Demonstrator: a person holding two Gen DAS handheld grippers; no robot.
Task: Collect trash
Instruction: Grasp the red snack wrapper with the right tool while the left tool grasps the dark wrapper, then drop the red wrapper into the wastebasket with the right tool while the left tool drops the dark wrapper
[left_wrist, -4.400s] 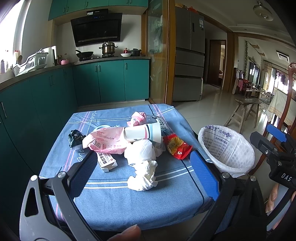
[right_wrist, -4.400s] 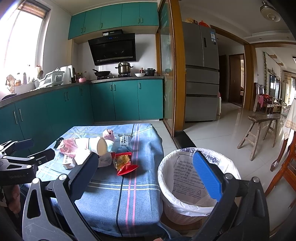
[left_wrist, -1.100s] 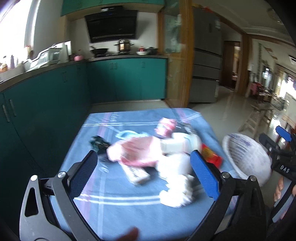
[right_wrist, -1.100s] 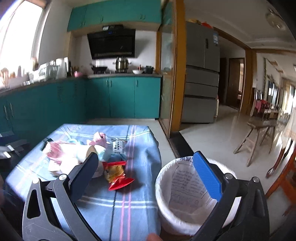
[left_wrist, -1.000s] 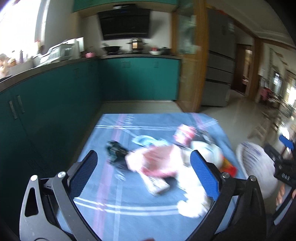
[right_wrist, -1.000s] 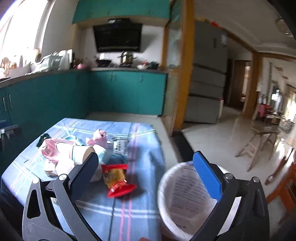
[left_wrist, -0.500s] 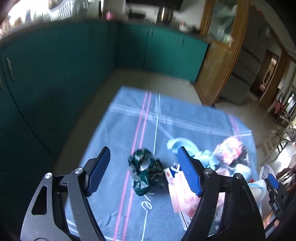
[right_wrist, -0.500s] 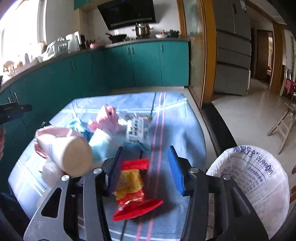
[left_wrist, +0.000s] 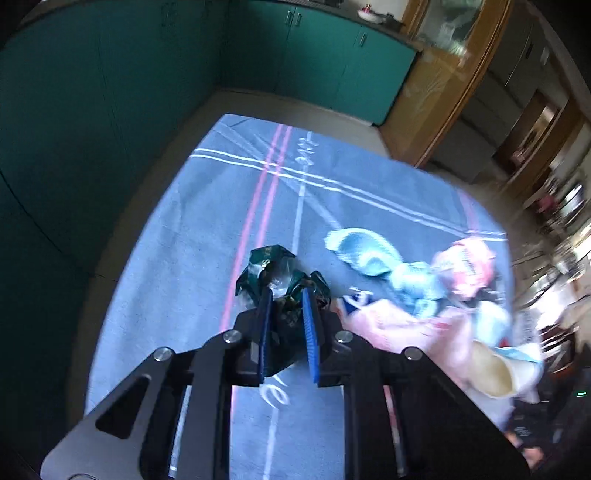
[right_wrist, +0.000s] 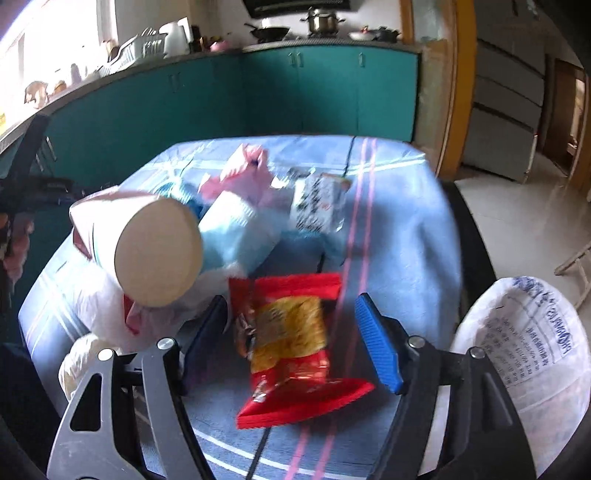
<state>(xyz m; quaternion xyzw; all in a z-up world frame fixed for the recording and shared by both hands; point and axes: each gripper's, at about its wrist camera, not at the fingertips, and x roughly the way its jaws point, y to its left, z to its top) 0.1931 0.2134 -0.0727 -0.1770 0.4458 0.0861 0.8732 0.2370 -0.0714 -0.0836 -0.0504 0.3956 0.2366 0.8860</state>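
Pinching dark green wrapper (left_wrist: 275, 273), left fingers (left_wrist: 265, 321) | right fingers (right_wrist: 376, 343) opening, straddling lengthwise red snack packet (right_wrist: 291, 343)

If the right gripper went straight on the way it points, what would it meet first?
Most likely the red snack packet, lying between the opening jaws of the right gripper; the pads look clear of it.

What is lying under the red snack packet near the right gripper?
Under the red snack packet only the blue striped tablecloth shows; its far left corner touches a white plastic bag. Anything flat beneath it is covered.
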